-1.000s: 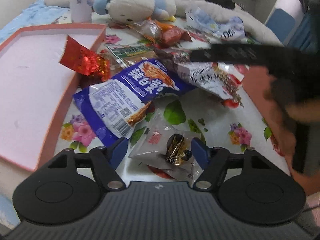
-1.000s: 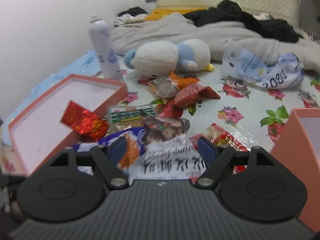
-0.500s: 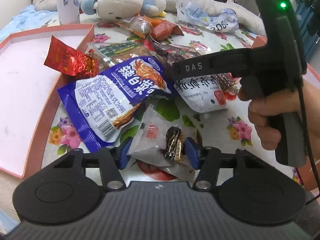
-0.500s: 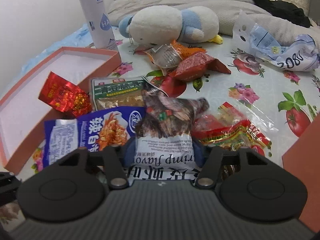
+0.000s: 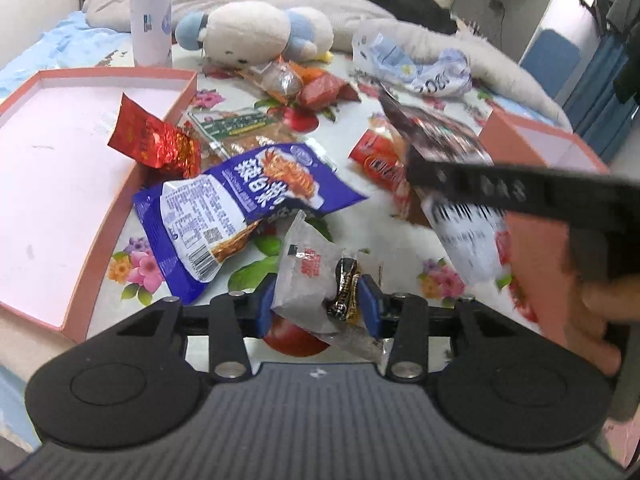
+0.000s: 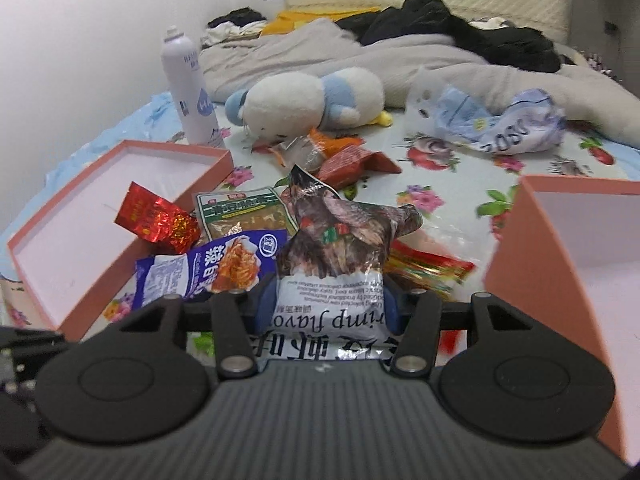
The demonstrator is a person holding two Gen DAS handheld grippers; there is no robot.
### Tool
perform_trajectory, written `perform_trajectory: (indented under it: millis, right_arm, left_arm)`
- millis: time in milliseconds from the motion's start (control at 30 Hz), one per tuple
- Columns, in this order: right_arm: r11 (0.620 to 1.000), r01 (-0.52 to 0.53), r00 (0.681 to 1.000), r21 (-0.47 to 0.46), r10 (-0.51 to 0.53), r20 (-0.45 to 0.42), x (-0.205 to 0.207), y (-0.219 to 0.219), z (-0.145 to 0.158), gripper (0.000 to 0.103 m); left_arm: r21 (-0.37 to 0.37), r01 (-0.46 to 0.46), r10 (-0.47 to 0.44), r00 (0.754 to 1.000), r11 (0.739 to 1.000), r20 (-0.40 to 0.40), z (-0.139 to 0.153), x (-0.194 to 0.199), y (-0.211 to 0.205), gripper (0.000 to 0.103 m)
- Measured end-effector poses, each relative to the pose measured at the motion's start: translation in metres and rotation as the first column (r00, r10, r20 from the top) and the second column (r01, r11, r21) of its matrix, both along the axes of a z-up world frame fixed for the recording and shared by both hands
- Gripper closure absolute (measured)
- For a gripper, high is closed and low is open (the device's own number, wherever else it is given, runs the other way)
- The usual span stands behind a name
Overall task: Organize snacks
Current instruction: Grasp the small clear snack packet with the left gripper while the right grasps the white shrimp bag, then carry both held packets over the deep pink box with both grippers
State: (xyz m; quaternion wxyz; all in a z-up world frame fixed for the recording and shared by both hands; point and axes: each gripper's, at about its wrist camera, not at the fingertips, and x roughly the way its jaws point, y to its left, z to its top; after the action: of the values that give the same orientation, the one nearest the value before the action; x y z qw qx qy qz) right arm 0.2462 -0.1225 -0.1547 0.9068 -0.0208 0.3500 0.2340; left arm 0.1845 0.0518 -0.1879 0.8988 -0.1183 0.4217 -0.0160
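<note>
My left gripper (image 5: 318,306) is shut on a clear snack packet (image 5: 310,280) with a dark wrapped sweet inside, lifted a little off the floral cloth. My right gripper (image 6: 328,300) is shut on a white and brown shrimp flavor bag (image 6: 340,248), held raised; it also shows in the left wrist view (image 5: 452,160). A blue noodle-snack bag (image 5: 236,204), a red foil packet (image 5: 152,140) and a green packet (image 5: 236,124) lie beside the pink tray (image 5: 48,160) on the left. A second pink box (image 6: 580,240) stands at the right.
A plush toy (image 5: 256,32), a white spray bottle (image 5: 150,12), a crumpled blue-white bag (image 5: 416,68) and orange and red packets (image 5: 316,88) lie further back. A red-gold packet (image 6: 424,264) lies near the right box. Bedding is behind.
Both grippers have closed on their packets and lifted them. The right gripper with the shrimp bag has moved up and to the right.
</note>
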Motion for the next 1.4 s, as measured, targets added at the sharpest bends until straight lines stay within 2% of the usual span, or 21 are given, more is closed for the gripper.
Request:
perform_trajectory:
  millis: [467, 667, 700, 733, 833, 867, 933, 1200, 1300, 1333, 1367, 1400]
  right_arm:
    - [0.997, 0.08, 0.995, 0.013, -0.08, 0.063, -0.076, -0.038, 0.047, 0.048]
    - [0.992, 0.122, 0.988, 0.034, -0.124, 0.088, -0.104, -0.057, 0.064, 0.048]
    - [0.991, 0.13, 0.987, 0.039, -0.133, 0.091, -0.107, -0.061, 0.067, 0.048]
    - [0.989, 0.139, 0.985, 0.044, -0.143, 0.093, -0.11, -0.065, 0.069, 0.048]
    - [0.985, 0.162, 0.98, 0.057, -0.167, 0.105, -0.121, -0.073, 0.075, 0.049]
    - [0.985, 0.163, 0.979, 0.052, -0.168, 0.117, -0.126, -0.075, 0.076, 0.049]
    - [0.986, 0.162, 0.977, 0.04, -0.166, 0.132, -0.132, -0.075, 0.074, 0.049]
    - [0.992, 0.122, 0.99, 0.019, -0.123, 0.068, -0.138, -0.077, 0.046, 0.049]
    - [0.996, 0.085, 0.995, 0.003, -0.085, 0.051, -0.143, -0.071, 0.033, 0.049]
    - [0.997, 0.075, 0.996, -0.009, -0.074, 0.046, -0.145, -0.068, 0.029, 0.049]
    - [0.998, 0.063, 0.997, -0.02, -0.062, 0.037, -0.147, -0.066, 0.023, 0.049]
    - [0.998, 0.054, 0.998, -0.028, -0.053, 0.029, -0.147, -0.064, 0.019, 0.049]
  left_arm:
    - [-0.074, -0.047, 0.052, 0.997, 0.996, 0.063, 0.053, -0.031, -0.006, 0.056]
    - [-0.079, -0.051, 0.057, 0.995, 0.996, 0.078, 0.078, -0.048, -0.016, 0.056]
    - [-0.081, -0.051, 0.058, 0.995, 0.995, 0.087, 0.083, -0.051, -0.017, 0.059]
    - [-0.085, -0.05, 0.058, 0.994, 0.995, 0.097, 0.088, -0.055, -0.018, 0.066]
    - [-0.083, -0.044, 0.055, 0.99, 0.996, 0.132, 0.102, -0.063, -0.023, 0.067]
    - [-0.072, -0.04, 0.05, 0.988, 0.997, 0.144, 0.105, -0.064, -0.026, 0.07]
    - [-0.048, -0.041, 0.048, 0.986, 0.998, 0.158, 0.106, -0.066, -0.03, 0.074]
    - [-0.069, -0.028, 0.035, 0.995, 0.997, 0.095, 0.072, -0.065, -0.029, 0.074]
    - [-0.053, -0.013, 0.016, 0.998, 0.999, 0.06, 0.055, -0.06, -0.027, 0.072]
    - [-0.046, -0.008, 0.01, 0.999, 0.999, 0.045, 0.05, -0.057, -0.026, 0.061]
    - [-0.039, 0.001, 0.0, 1.0, 0.999, 0.031, 0.046, -0.055, -0.025, 0.046]
    - [-0.027, -0.004, 0.004, 1.0, 1.0, 0.028, 0.041, -0.052, -0.023, 0.04]
